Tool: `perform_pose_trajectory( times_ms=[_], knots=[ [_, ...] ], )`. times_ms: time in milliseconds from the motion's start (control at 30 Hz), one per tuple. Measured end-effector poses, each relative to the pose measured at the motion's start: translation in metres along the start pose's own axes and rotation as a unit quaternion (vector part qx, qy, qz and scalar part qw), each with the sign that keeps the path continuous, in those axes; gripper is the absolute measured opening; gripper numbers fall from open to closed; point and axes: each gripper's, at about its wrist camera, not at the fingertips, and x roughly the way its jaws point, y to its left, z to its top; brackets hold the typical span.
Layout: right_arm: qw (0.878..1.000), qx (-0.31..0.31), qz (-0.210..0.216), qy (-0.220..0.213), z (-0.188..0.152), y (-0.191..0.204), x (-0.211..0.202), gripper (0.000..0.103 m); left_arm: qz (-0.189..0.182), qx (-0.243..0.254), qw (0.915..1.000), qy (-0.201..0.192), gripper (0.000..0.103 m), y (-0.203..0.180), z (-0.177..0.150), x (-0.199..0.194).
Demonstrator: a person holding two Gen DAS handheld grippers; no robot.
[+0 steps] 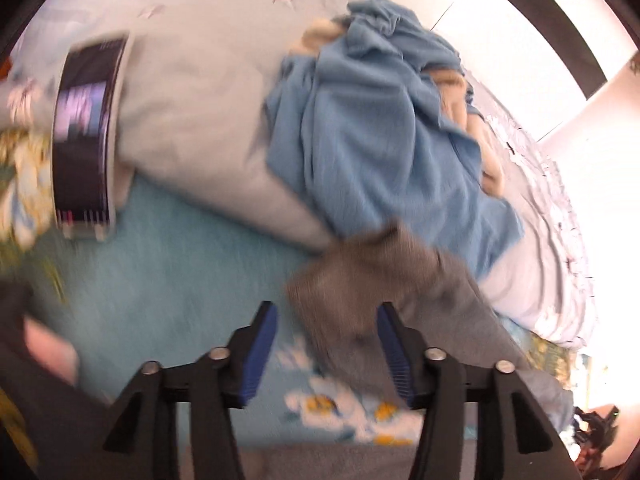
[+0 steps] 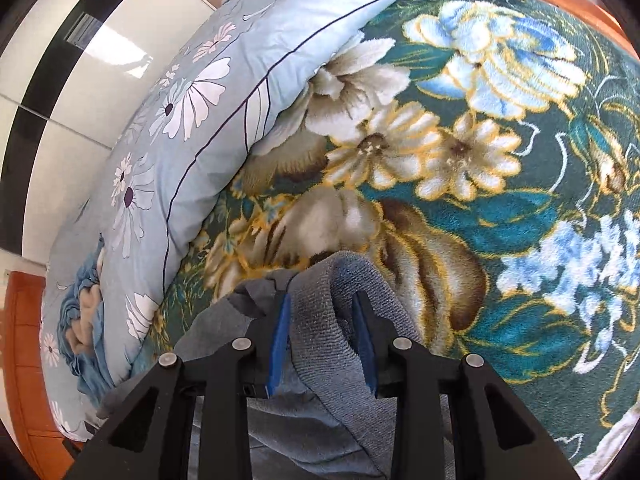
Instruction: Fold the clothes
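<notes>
A grey garment with a ribbed hem lies on the teal floral blanket. In the left wrist view its ribbed end [image 1: 360, 276] sits between the blue pads of my left gripper [image 1: 326, 316], whose jaws stand wide apart around it; the frame is blurred. In the right wrist view my right gripper [image 2: 322, 308] is closed on a bunched ribbed edge of the grey garment [image 2: 320, 344], which hangs back over the fingers. A crumpled blue garment [image 1: 372, 132] lies on the pale quilt beyond the left gripper, over something beige.
A pale blue quilt with white daisies [image 2: 180, 120] is heaped along the blanket's edge. A dark phone or tablet [image 1: 86, 136] lies on the quilt at left. The floral blanket [image 2: 500, 160] spreads to the right. A wooden bed frame [image 2: 24, 340] and tiled wall border the bed.
</notes>
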Motion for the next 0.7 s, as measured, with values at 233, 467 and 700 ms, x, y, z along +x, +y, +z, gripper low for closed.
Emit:
perform_pose_trajectory(
  times_ms=[233, 467, 700],
  knots=[
    [0.998, 0.048, 0.03, 0.022, 0.003, -0.007, 0.02, 0.033, -0.028, 0.051, 0.9967, 0.056, 0.061, -0.044, 0.045, 0.045],
    [0.998, 0.051, 0.036, 0.03, 0.011, -0.001, 0.027, 0.032, -0.007, 0.082, 0.9955, 0.047, 0.019, -0.051, 0.039, 0.049],
    [0.998, -0.001, 0.062, -0.03, 0.012, 0.026, -0.007, 0.004, -0.038, 0.045, 0.9974, -0.042, 0.009, -0.054, 0.046, 0.012]
  ],
)
